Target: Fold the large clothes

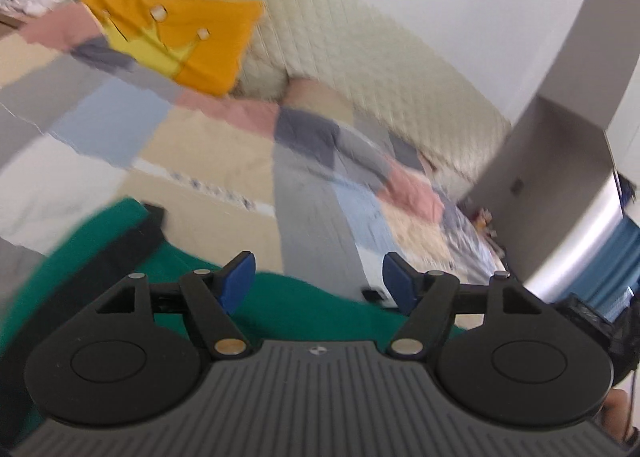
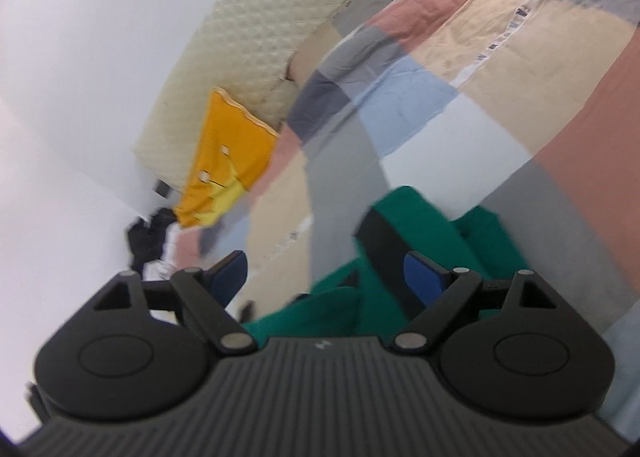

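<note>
Patchwork bedspread (image 1: 224, 153) blurred, green garment (image 1: 304, 309) half-hidden

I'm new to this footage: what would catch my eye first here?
The green garment with black trim lies rumpled on the patchwork bedspread, just under both open grippers, left and right. Beyond it, an orange cushion with a yellow crown leans against the cream quilted headboard.
</note>
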`<state>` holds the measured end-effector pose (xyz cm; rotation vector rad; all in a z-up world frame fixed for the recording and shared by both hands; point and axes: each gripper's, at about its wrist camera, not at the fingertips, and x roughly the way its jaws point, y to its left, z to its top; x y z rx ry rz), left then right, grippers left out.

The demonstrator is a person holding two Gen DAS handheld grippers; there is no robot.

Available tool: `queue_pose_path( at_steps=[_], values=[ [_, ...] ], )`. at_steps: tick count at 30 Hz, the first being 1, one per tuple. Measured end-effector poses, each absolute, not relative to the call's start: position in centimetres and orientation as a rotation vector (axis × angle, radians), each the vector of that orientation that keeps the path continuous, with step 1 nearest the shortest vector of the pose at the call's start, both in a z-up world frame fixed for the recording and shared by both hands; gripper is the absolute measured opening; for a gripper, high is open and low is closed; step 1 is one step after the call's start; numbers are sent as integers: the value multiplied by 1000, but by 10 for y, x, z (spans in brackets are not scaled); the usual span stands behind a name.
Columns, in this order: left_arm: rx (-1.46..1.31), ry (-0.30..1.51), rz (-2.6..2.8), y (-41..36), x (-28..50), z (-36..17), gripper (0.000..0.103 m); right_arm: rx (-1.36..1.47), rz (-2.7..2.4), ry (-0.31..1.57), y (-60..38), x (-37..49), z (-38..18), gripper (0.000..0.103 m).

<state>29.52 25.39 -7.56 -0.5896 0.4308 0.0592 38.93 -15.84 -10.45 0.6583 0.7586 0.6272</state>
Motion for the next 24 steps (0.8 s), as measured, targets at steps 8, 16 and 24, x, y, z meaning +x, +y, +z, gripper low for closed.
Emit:
queue_pose_path(
  at_steps=[8, 16, 24],
  values=[
    [-553, 602, 39, 229, 344, -106, 76, 380, 487, 785, -134, 416, -126, 80],
    [-444, 690, 125, 221, 357, -134, 76, 178, 563, 849, -102, 418, -141, 56],
    [-495, 617, 147, 230, 341, -127, 76, 238, 422, 677, -133, 403, -117, 11]
  ],
)
